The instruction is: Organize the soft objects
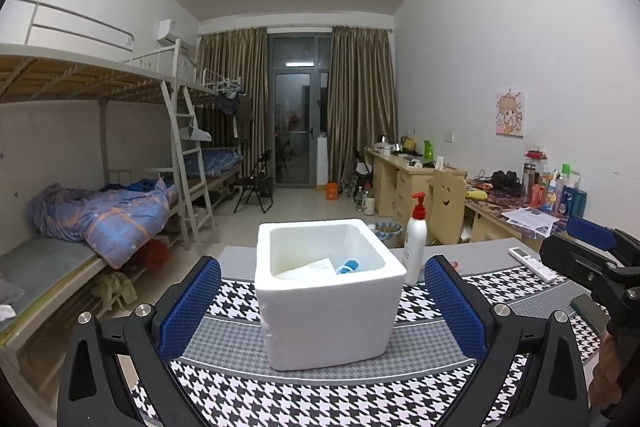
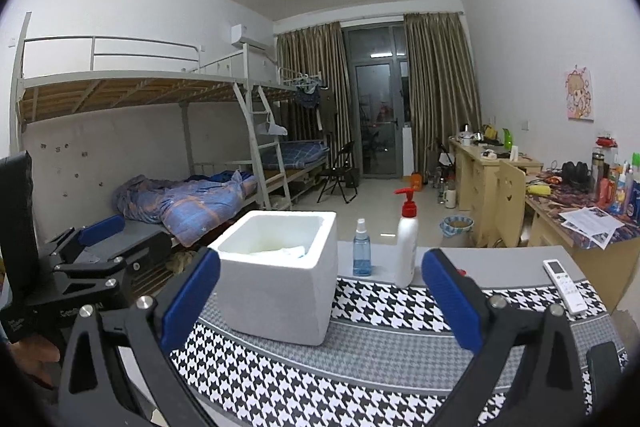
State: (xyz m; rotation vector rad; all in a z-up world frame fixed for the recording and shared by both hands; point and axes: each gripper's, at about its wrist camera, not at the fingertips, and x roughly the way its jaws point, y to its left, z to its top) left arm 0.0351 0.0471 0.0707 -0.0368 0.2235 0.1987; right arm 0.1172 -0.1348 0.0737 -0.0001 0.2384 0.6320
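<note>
Here I see the white foam box (image 1: 330, 291) sitting open-topped on the houndstooth mat (image 1: 320, 395), a white soft pack (image 1: 306, 268) and a blue item (image 1: 352, 264) lying inside; my left gripper (image 1: 322, 301) and right gripper (image 2: 320, 303) both gape wide, holding nothing

Foam box (image 1: 328, 311) contents, perhaps soft packets, mostly hidden behind its wall.
</note>
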